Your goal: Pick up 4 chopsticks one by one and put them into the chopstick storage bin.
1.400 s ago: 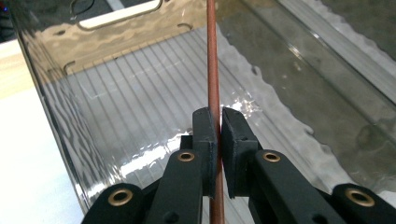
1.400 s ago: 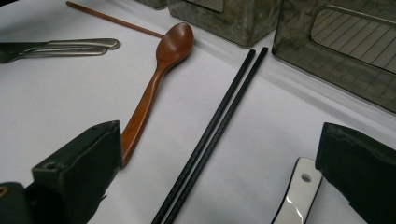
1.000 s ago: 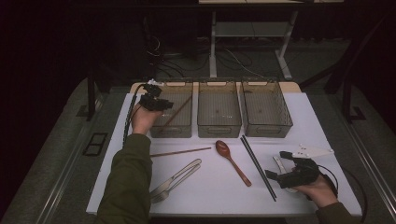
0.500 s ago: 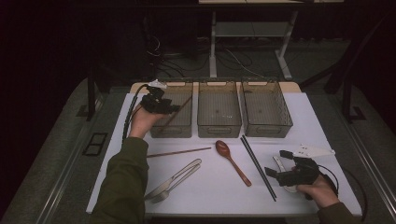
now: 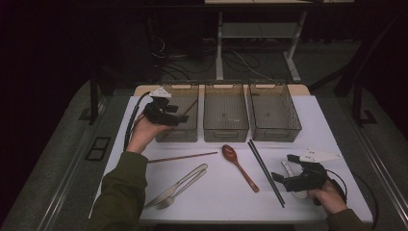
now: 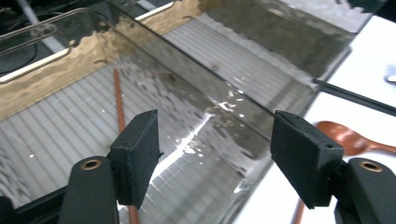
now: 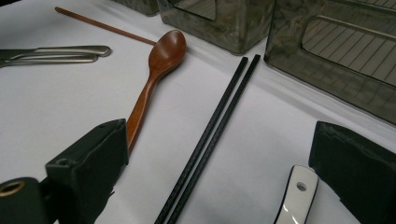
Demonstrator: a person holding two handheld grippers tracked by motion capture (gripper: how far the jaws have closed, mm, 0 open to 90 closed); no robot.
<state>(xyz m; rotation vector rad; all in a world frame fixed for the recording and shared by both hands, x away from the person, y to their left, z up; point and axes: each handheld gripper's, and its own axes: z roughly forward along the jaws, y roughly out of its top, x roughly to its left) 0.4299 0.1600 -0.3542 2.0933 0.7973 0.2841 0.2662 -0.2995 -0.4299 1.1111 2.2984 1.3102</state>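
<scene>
Presently the left gripper (image 5: 179, 117) hovers with fingers spread and empty over the ten-o'clock bin (image 5: 169, 136) holding one brown chopstick (image 6: 119, 105); the right gripper (image 5: 284, 168), fingers apart, could nudge the black chopsticks (image 7: 208, 136) askew.

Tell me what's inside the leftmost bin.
One brown chopstick lies slanted inside the leftmost bin; the open left gripper above covers part of the floor.
</scene>
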